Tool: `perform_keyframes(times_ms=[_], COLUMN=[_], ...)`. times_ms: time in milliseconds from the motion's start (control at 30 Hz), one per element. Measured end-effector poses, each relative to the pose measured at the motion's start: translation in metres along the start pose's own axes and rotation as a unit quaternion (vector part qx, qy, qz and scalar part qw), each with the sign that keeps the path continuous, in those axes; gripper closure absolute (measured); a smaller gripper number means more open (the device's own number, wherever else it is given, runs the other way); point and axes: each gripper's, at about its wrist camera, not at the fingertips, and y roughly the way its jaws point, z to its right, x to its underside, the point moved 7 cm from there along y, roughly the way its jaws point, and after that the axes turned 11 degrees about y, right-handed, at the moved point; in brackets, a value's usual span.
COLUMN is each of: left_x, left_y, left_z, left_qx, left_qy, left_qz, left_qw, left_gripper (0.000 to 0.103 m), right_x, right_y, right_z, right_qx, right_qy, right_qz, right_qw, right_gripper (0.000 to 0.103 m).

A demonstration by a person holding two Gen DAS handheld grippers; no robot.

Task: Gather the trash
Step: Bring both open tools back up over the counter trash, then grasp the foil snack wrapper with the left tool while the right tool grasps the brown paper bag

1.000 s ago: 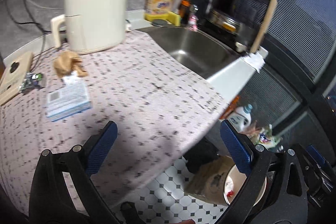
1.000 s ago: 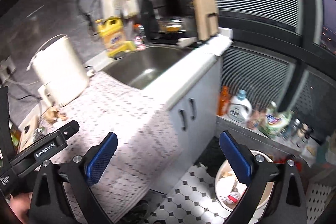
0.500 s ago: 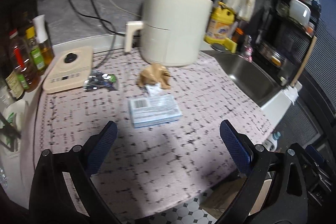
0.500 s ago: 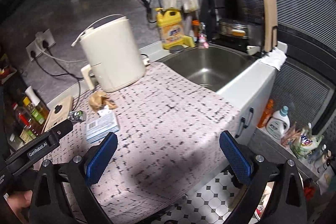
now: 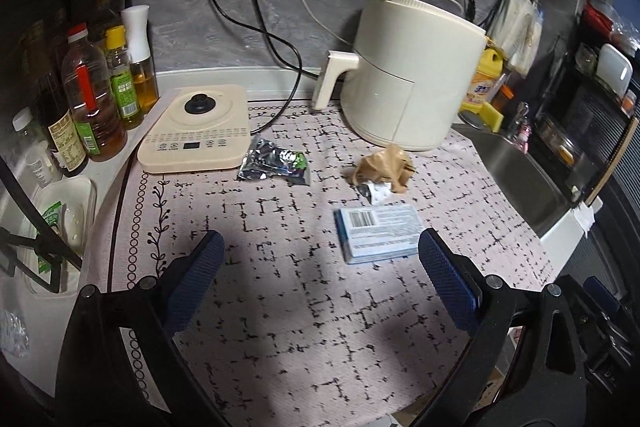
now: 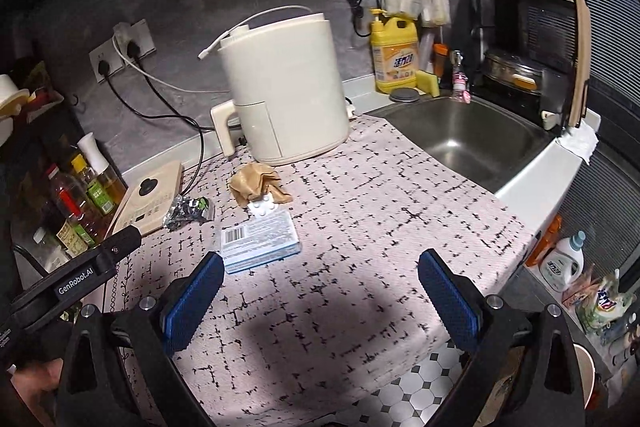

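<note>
**Now both tools face the trash on the tabletop**

Now three pieces of trash lie on the patterned cloth that covers the tabletop: a flat blue-and-white box with a barcode, a crumpled brown paper wad just behind it, and a shiny foil wrapper to the left, beside the cream induction cooker. A small white blister pack, possibly of pills, lies between the wad and the box, touching the wad.

Compared with a second ago, when both cameras looked toward the sink and the floor, the views have swung onto the cloth, and the trash now sits near the middle of each picture. The left tool hovers over the cloth with its blue pads spread wide and nothing between them; the box lies just inside its right pad. The right tool is likewise spread and empty, with the box just ahead of its left pad.

Behind the trash stands a cream air fryer. Oil bottles line the left edge, and a yellow detergent jug stands by the sink.
</note>
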Motion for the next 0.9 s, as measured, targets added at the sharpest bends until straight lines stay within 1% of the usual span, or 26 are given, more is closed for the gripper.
perform_keyframes(times_ms=[300,600,733,800,900], left_x=[-0.010,-0.019,-0.024,-0.027,-0.032], left_y=[0.032,0.084,0.109,0.122,0.141], left_z=[-0.028,-0.050,-0.054,-0.052,-0.048], left_qx=[-0.002,0.005,0.009,0.014,0.018], left_qy=[-0.012,-0.022,-0.021,-0.019,-0.012], left_qz=[-0.005,-0.028,-0.038,-0.045,-0.053], left_qw=[0.9999,0.9994,0.9990,0.9987,0.9983], left_gripper=[0.012,0.015,0.017,0.022,0.025], right_x=[-0.011,-0.026,-0.031,-0.032,-0.034], right_y=[0.038,0.084,0.105,0.114,0.128], right_z=[-0.023,-0.035,-0.041,-0.044,-0.050], right_qx=[0.007,0.020,0.023,0.024,0.024], right_qy=[-0.005,0.000,0.002,0.002,0.002], right_qz=[-0.007,-0.014,-0.019,-0.021,-0.027], right_qw=[1.000,1.000,1.000,0.999,0.999], right_gripper=[0.008,0.008,0.009,0.009,0.009])
